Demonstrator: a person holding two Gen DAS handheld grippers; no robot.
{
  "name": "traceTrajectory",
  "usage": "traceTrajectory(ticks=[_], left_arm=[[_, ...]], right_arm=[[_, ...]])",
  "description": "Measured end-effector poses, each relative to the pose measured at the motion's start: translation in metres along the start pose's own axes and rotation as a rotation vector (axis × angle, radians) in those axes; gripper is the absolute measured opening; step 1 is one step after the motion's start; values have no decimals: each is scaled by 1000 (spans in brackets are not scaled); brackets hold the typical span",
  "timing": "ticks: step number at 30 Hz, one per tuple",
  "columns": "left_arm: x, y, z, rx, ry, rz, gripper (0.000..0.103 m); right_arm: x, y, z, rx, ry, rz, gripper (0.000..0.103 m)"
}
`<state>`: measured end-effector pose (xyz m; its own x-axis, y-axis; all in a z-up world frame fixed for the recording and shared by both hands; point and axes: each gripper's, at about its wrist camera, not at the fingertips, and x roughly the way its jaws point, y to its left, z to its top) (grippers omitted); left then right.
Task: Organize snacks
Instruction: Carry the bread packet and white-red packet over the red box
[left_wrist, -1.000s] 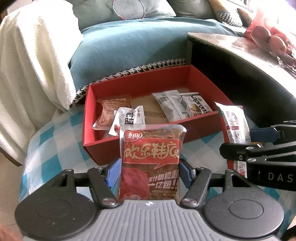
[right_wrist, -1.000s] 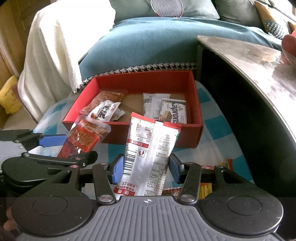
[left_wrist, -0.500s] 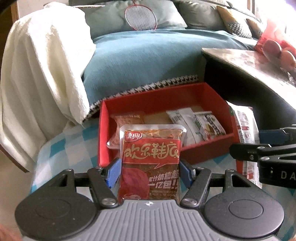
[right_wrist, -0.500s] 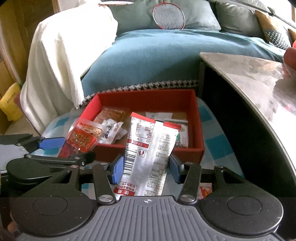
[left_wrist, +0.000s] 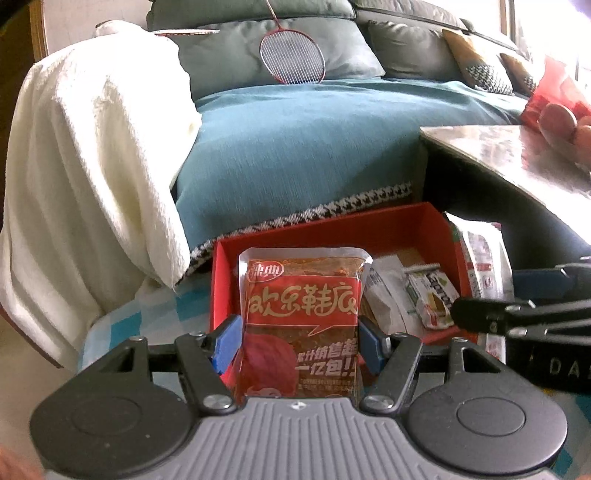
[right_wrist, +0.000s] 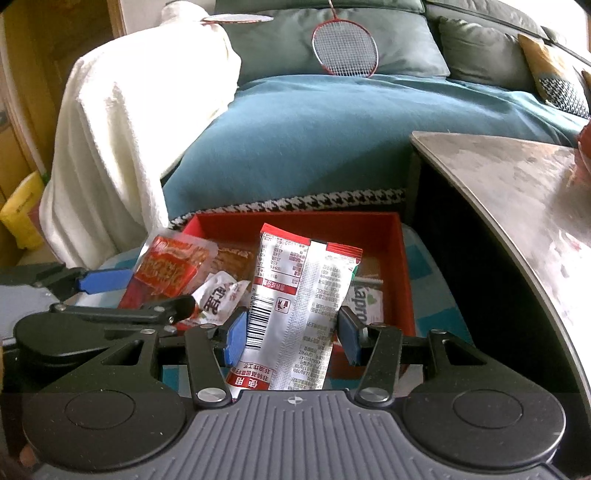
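Here, red snack pouch (left_wrist: 301, 325) shows gold lettering.

The setting is a home living room. A sofa (left_wrist: 314, 122) with grey cushions (left_wrist: 273, 48) and a teal throw carries a badminton racket (left_wrist: 291, 55), with a white blanket (left_wrist: 92, 147) draped over one end. A low table (right_wrist: 517, 177) stands beside it, bearing what appears to be fruit in a red bag (left_wrist: 557, 107), though glare obscures it; a red box (right_wrist: 402, 266) of packaged snacks sits on a checked cloth (left_wrist: 122, 314).
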<state>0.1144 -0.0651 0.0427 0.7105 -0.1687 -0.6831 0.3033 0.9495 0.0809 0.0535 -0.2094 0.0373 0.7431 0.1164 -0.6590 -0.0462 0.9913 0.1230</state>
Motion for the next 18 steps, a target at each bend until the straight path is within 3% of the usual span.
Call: traceTrajectory(ticks=[18], left_arm=[[25, 0, 30, -3, -36, 27, 60]], right_arm=[[25, -6, 32, -4, -24, -5, 59]])
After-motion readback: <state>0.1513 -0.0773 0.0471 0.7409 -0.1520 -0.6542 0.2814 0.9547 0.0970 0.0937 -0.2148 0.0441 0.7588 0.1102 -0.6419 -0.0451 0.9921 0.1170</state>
